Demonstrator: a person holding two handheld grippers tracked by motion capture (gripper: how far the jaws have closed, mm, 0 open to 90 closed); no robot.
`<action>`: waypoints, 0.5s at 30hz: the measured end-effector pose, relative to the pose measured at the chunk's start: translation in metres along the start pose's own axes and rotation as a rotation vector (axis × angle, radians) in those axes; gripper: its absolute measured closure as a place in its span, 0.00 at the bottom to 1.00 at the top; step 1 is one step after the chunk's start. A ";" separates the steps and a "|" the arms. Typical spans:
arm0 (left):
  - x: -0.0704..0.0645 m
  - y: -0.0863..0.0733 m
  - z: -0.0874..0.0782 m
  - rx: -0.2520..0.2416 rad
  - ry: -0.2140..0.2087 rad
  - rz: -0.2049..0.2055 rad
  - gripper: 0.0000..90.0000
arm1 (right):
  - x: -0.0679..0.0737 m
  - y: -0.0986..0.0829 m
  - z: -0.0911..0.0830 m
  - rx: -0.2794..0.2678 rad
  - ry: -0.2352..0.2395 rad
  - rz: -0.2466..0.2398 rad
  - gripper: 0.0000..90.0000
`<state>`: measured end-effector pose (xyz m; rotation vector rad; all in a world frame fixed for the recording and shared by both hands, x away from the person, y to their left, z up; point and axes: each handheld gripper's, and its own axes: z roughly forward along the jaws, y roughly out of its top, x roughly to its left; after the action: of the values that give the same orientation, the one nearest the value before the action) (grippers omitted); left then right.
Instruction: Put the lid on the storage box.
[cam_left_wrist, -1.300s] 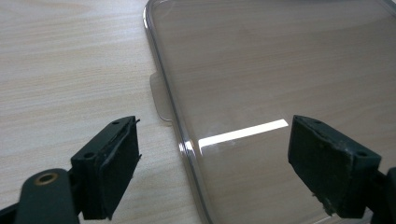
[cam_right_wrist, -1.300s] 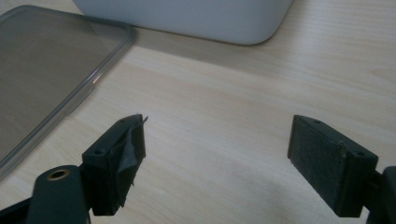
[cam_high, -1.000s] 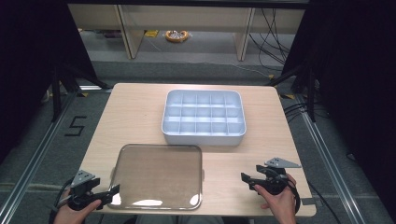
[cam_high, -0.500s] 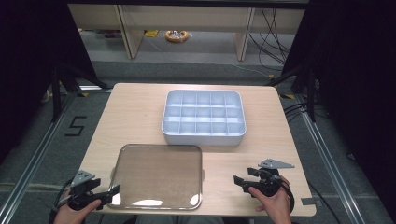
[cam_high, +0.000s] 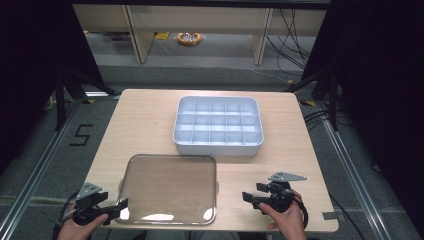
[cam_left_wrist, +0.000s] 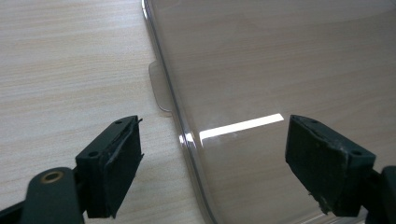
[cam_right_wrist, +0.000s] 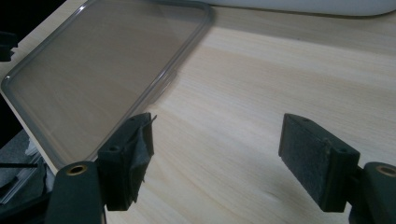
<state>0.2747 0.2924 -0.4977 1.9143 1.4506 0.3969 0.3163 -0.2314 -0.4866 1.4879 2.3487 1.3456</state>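
The right gripper (cam_high: 256, 195) has crept toward nine o'clock, fingers spread, while the left gripper (cam_high: 114, 210), also spread, straddles the clear lid's (cam_high: 170, 189) counter-flat edge: a two-handed lift looks imminent.

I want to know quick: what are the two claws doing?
Left claw: open, straddling the clear lid's edge.
Right claw: open, holding nothing.
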 end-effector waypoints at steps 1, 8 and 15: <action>0.000 0.000 0.000 0.000 0.000 0.000 0.21 | 0.000 0.000 0.000 0.000 0.000 0.000 0.31; 0.005 0.001 0.002 0.002 -0.019 -0.022 0.25 | 0.006 0.005 0.009 0.010 0.032 -0.030 0.31; 0.015 0.004 0.007 0.019 -0.032 -0.071 0.32 | 0.015 0.011 0.023 0.023 0.095 -0.008 0.33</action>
<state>0.2874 0.3036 -0.5024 1.8701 1.5018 0.3192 0.3267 -0.2032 -0.4878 1.4497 2.4324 1.4222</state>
